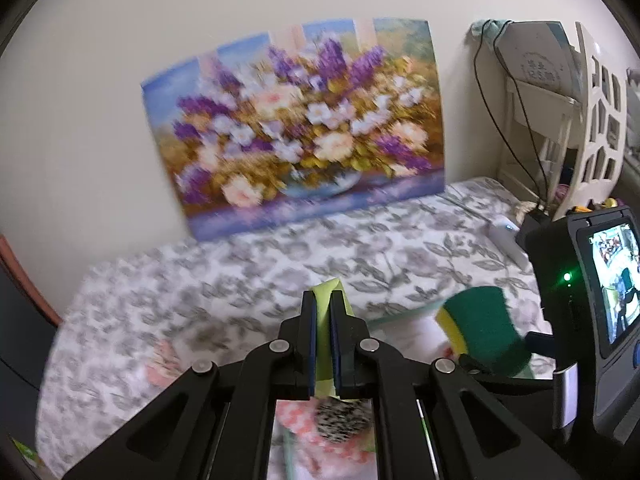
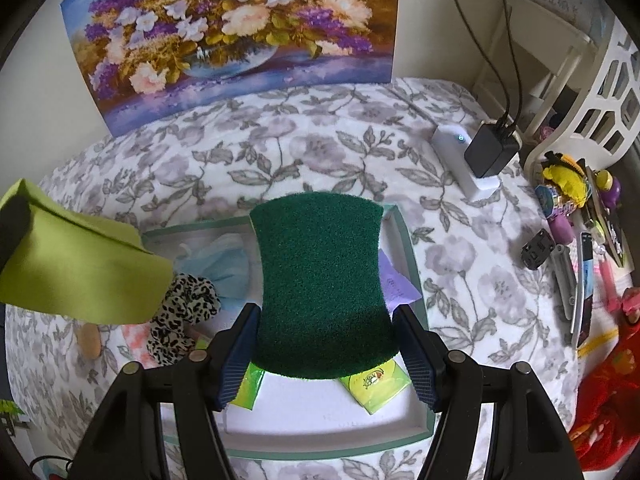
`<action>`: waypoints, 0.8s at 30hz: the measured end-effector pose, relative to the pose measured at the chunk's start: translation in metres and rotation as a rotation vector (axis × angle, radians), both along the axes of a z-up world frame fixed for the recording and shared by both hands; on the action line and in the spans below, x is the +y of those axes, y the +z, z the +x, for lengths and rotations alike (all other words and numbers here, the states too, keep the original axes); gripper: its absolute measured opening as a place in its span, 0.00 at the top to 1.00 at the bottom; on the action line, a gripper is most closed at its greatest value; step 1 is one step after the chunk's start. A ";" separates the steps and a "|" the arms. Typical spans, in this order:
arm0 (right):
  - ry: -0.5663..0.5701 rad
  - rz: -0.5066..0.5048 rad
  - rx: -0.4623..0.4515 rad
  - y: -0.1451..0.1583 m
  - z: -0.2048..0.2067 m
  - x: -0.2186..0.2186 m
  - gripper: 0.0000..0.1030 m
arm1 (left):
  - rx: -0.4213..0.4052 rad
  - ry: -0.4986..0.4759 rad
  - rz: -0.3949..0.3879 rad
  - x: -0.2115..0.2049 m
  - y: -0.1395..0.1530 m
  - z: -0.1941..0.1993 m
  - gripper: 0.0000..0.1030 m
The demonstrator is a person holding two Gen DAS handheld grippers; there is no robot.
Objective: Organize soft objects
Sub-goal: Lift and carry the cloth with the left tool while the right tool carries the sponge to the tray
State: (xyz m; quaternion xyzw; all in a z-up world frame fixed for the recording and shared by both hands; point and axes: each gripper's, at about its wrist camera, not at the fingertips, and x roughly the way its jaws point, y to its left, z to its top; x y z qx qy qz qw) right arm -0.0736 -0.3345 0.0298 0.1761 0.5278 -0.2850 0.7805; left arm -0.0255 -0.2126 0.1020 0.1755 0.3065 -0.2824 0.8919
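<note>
Right hand-held gripper [image 2: 326, 344]: pinches a green sponge [image 2: 320, 276] across its waist; the sponge's long axis runs forward along the fingers.
Left hand-held gripper [image 1: 323, 334]: pressed together on a lime cloth [image 1: 325, 320], which hangs to the left of the sponge.
Tray [image 2: 404, 236]: a shallow teal-rimmed tray on the bed [image 2: 280, 148], directly under the sponge, already holding a spotted scrunchie [image 2: 182, 312], a blue cloth, packets.
Key relation: the sponge lies over the tray's middle, the cloth over its left edge; the right hand seems nearer a drop.
Pose: the right points steeply down, the left is shallower.
Far: a flower painting [image 2: 236, 28] against the wall.
</note>
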 end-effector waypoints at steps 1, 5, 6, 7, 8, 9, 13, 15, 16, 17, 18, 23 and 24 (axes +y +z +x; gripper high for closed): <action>-0.001 0.003 0.006 -0.003 0.000 0.000 0.31 | 0.038 -0.008 -0.012 0.000 -0.005 0.004 0.94; -0.001 0.024 0.027 -0.014 0.002 -0.002 0.31 | 0.115 0.002 0.018 -0.004 -0.030 0.017 0.94; -0.001 0.028 0.030 -0.016 0.002 -0.002 0.31 | 0.133 0.008 0.032 -0.005 -0.037 0.021 0.94; -0.001 0.030 0.033 -0.018 0.003 -0.003 0.31 | 0.146 0.014 0.044 -0.006 -0.043 0.023 0.94; -0.002 0.034 0.037 -0.020 0.003 -0.003 0.32 | 0.161 0.021 0.058 -0.007 -0.050 0.026 0.94; -0.004 0.037 0.042 -0.022 0.003 -0.003 0.32 | 0.179 0.028 0.072 -0.007 -0.057 0.029 0.94; -0.009 0.044 0.053 -0.027 0.004 -0.005 0.31 | 0.241 0.062 0.130 -0.008 -0.080 0.038 0.94; -0.014 0.043 0.060 -0.029 0.005 -0.005 0.31 | 0.284 0.086 0.161 -0.007 -0.093 0.043 0.94; -0.014 0.041 0.063 -0.030 0.005 -0.005 0.31 | 0.311 0.097 0.175 -0.006 -0.098 0.046 0.94; -0.016 0.040 0.069 -0.030 0.005 -0.005 0.29 | 0.333 0.103 0.185 -0.005 -0.102 0.048 0.91; -0.020 0.040 0.072 -0.031 0.005 -0.005 0.29 | 0.350 0.109 0.195 -0.004 -0.105 0.049 0.87; -0.036 0.045 0.078 -0.032 0.003 -0.009 0.14 | 0.382 0.121 0.194 -0.001 -0.101 0.049 0.41; -0.039 0.047 0.077 -0.032 0.003 -0.010 0.13 | 0.394 0.126 0.179 0.001 -0.098 0.049 0.41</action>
